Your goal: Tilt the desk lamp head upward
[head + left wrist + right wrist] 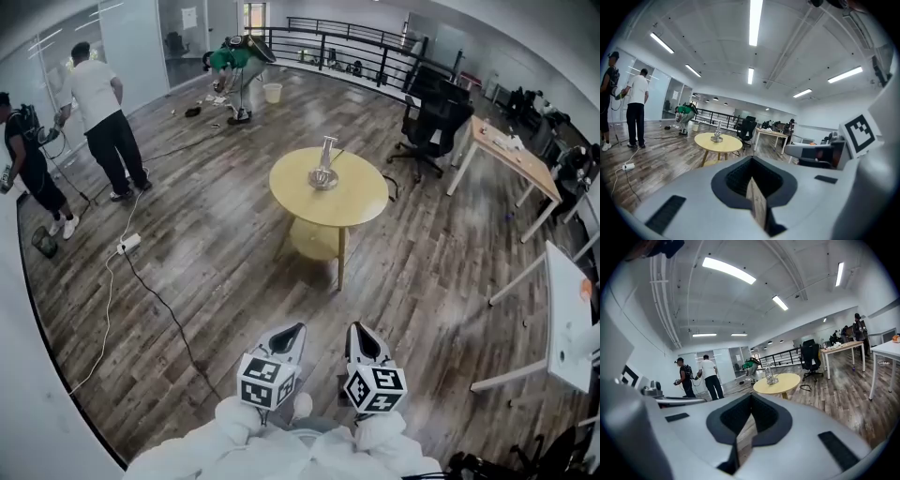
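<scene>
Desk lamp head up, that is the job. Which step are we at?
— Before the first one, I'd judge. Start nearest: the left claw and the right claw are held side by side, close against the body. Each has its jaws pressed together with nothing between them, and neither touches anything.
— And ahead of them?
— A stretch of wood floor, then the round yellow table, straight out in front of both claws and well apart from them. The lamp stands on the tabletop, a silvery thing with a round base and an upright stem. Beyond it, off to the claws' right, is a black office chair. Far off to their left are two people.
— Which way does the head sit?
— Too small to tell from here.
— So what does the next move call for?
— Bringing the claws up to the table, I reckon. Then one spreads to take the head, and the other probably settles on the base so the lamp neither slides nor tips as the head is pushed up.
</scene>
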### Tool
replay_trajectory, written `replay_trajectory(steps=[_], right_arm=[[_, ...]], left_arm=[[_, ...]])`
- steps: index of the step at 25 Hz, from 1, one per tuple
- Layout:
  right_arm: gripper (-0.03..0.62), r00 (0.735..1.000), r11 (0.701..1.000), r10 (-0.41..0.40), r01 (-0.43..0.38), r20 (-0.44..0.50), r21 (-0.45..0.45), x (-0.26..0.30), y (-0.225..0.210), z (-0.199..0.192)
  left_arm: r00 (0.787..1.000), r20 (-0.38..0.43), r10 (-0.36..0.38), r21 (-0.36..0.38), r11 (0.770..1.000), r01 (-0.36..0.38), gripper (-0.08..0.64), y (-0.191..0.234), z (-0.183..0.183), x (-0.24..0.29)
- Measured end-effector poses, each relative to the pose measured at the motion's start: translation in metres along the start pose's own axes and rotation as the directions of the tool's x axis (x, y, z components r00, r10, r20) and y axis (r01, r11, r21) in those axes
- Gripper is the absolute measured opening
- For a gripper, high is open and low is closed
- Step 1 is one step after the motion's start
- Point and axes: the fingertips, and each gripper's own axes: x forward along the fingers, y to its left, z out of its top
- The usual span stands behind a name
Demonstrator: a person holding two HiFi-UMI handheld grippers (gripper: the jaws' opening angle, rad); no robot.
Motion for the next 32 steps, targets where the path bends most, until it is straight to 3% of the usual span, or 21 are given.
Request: replay_trajectory(steps=[22, 32], right_arm=[[0.013, 1.000, 0.999, 0.010, -0.009, -0.002, 0.033, 0.087, -0.092, 0.039], [0.014, 1.000, 0.999, -0.011, 0.011, -0.003, 0.051, 0.134, -0.116, 0.054]], left_arm=[[0.999, -0.009, 0.032, 0.003, 0.999, -0.032, 0.000, 0.012, 0.042, 0.121], [0.999, -0.012, 0.035, 0.005, 0.999, -0.035, 0.000, 0.040, 0.063, 0.166]])
